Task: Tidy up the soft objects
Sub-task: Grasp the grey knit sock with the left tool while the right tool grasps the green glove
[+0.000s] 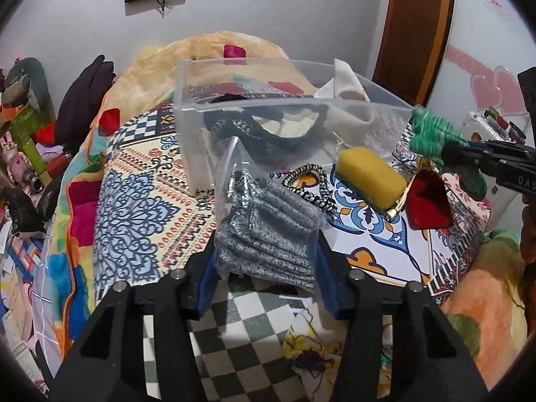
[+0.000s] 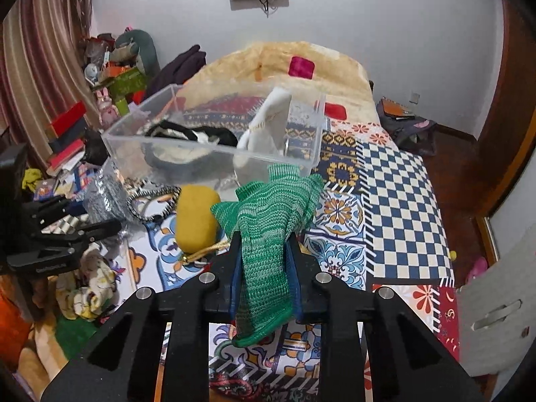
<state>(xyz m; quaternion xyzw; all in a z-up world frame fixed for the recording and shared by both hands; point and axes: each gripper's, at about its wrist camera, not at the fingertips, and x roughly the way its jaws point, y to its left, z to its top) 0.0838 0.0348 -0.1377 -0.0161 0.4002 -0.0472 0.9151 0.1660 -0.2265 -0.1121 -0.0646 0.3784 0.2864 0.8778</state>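
My left gripper (image 1: pixel 264 251) is shut on a clear bag of grey knit cloth (image 1: pixel 268 224), held just in front of the clear plastic bin (image 1: pixel 191 154). The bin holds a black-and-white band (image 1: pixel 268 140) and a white cloth (image 1: pixel 348 97). My right gripper (image 2: pixel 264 244) is shut on a green knit glove (image 2: pixel 268 221), held above the bed near the bin's front wall (image 2: pixel 207 164); the glove also shows in the left wrist view (image 1: pixel 432 134). A yellow sponge (image 1: pixel 368 176), a striped hair tie (image 1: pixel 311 184) and a red pouch (image 1: pixel 428 207) lie on the bedspread.
The patterned bedspread (image 2: pixel 395 201) covers the bed. Clutter of boxes, books and toys (image 2: pixel 110 90) lines the left side. A dark bag (image 2: pixel 408 130) sits on the floor at the right. A wooden door (image 1: pixel 412 33) stands behind.
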